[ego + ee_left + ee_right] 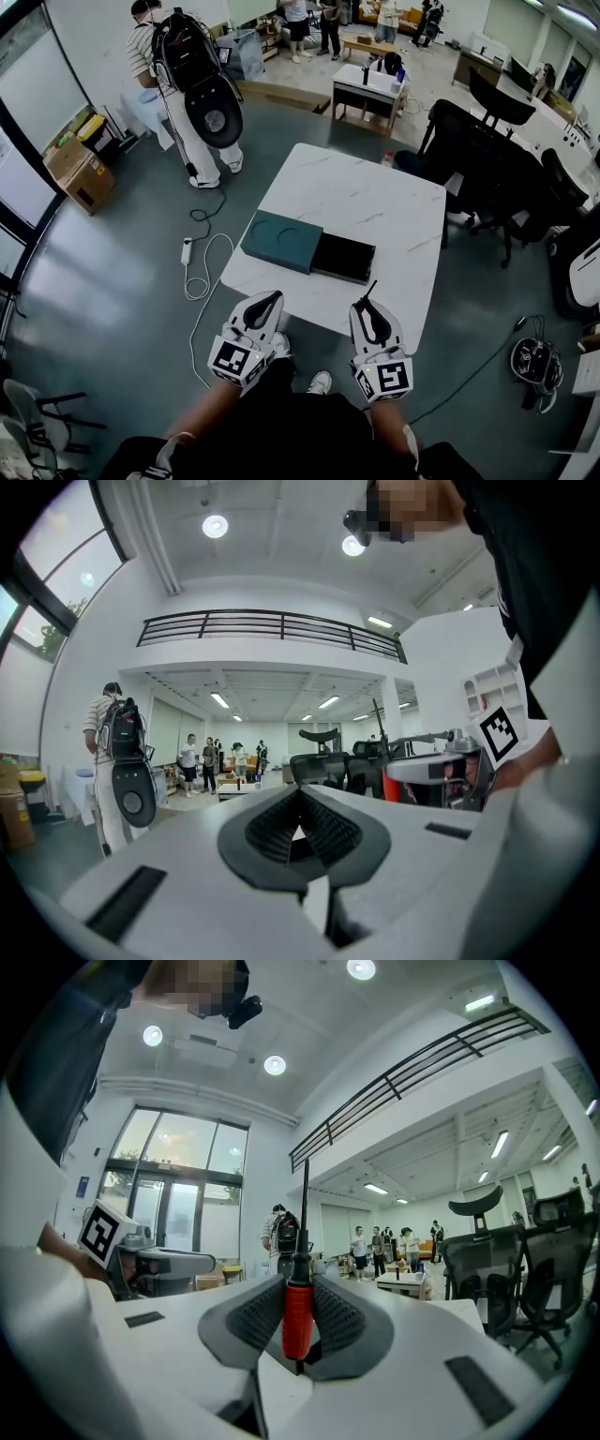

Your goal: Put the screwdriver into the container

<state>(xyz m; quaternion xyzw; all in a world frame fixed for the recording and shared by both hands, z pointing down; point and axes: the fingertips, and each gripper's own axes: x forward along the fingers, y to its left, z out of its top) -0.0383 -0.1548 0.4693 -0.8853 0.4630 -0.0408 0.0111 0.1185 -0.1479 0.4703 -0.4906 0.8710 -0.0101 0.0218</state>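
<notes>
1. The right gripper (298, 1290) clamps the red-handled screwdriver (297, 1321), shaft pointing to twelve o'clock (both pads squeeze the handle).
2. The left gripper (300, 805) has its jaws closed on nothing.
3. The black container (343, 257) lies on the table (375, 202), at eleven o'clock of the right gripper.

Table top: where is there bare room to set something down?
The far half of the white table, beyond the teal box and the black box, is bare; so is the strip between the black box and the right edge. The near-left part is crowded: both boxes lie there side by side.
</notes>
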